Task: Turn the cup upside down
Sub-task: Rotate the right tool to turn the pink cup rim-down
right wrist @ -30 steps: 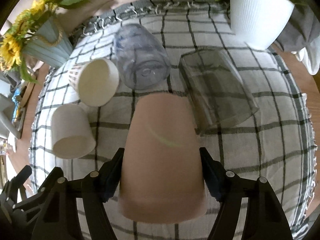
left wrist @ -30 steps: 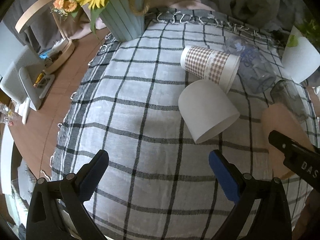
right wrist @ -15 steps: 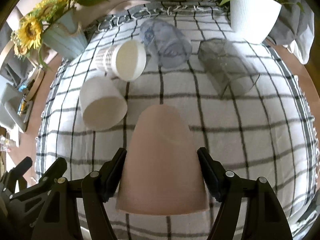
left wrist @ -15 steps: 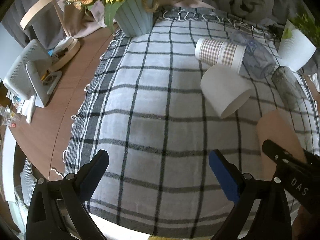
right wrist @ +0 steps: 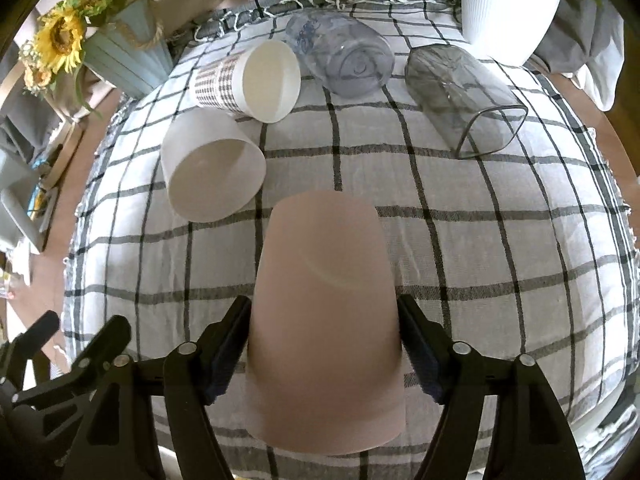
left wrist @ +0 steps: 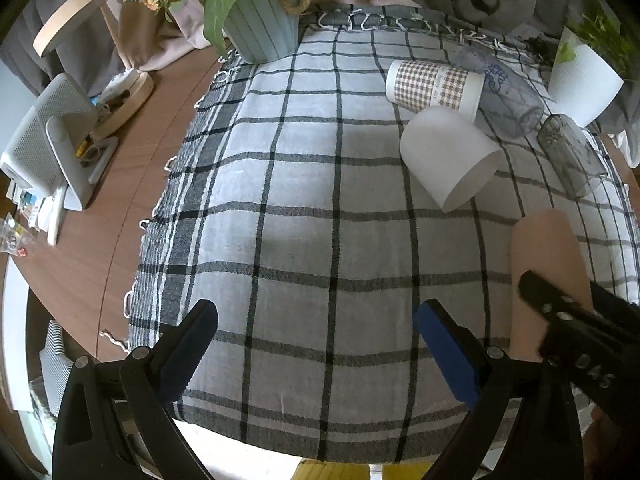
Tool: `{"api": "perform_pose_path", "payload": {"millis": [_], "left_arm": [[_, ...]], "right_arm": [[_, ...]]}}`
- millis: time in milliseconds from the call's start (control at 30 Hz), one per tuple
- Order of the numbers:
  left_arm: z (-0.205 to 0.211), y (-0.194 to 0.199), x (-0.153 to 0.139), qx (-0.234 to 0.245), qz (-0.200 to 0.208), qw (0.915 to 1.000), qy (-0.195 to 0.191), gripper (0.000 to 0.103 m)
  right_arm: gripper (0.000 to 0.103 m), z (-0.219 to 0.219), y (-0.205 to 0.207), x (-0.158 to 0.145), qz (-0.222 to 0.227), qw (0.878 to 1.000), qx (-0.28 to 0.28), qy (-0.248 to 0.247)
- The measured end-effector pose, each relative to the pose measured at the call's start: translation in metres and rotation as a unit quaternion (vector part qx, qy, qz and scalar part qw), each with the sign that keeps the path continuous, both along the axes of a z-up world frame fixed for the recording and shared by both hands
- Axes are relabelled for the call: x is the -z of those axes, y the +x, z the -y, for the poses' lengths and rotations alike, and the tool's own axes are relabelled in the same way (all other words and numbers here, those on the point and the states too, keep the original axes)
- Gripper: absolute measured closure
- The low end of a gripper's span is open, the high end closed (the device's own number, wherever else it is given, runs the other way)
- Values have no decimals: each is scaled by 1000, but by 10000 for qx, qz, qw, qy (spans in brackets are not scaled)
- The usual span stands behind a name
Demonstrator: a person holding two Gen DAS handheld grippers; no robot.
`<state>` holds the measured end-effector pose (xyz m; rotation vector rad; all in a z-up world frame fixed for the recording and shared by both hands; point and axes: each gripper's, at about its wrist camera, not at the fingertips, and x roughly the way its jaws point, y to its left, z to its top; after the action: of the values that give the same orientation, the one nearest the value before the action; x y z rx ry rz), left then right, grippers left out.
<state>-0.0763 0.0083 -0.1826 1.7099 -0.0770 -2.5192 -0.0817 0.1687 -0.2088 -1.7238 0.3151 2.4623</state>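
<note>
My right gripper point(right wrist: 324, 336) is shut on a pink cup point(right wrist: 324, 320), held base away from the camera and rim toward it, above the checked cloth point(right wrist: 500, 280). The pink cup also shows at the right of the left wrist view point(left wrist: 544, 264), with the right gripper's black finger across it. My left gripper point(left wrist: 316, 336) is open and empty over the near part of the cloth point(left wrist: 300, 200). A plain white cup point(right wrist: 208, 168) lies on its side to the left of the pink cup; it also shows in the left wrist view point(left wrist: 448, 156).
A checked paper cup point(right wrist: 252, 80), a clear bluish cup point(right wrist: 344, 56) and a smoky glass point(right wrist: 464, 100) lie on their sides at the back. A white planter point(right wrist: 508, 4) stands back right, a sunflower vase point(right wrist: 124, 56) back left. Wooden tabletop point(left wrist: 120, 184) and a grey fan point(left wrist: 48, 148) lie left.
Both grippers have pulled back and up from the cups. The pink cup has come along in the right gripper. The left gripper stays open.
</note>
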Motion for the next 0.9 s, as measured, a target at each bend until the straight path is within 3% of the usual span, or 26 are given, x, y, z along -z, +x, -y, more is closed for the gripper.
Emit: {"api": "perform_pose_path", "payload": {"millis": [167,300,433,767,900], "left_arm": [[-11,-1,-19,174,-21,9997,193,1],[-38,-14,-31,564,173,9948,826,1],[-77,-29,-34,1008,357,9889,1030,2],[-134,-68,3,1180,1158,9785,1233,10],[-142,-79,22,1044,1481,9750,1285,19]], "right_arm": [[20,-16,19,-48,-722,9969,292,128],[19,-40,28,-86,-1210,9903,620,276],[19,-61,27,-105,-1385,9863,805,392],[19,-123,26,-94,-1167,9848,1268,230],[19,-137,20,-81,-978,9876,1225,91]]}}
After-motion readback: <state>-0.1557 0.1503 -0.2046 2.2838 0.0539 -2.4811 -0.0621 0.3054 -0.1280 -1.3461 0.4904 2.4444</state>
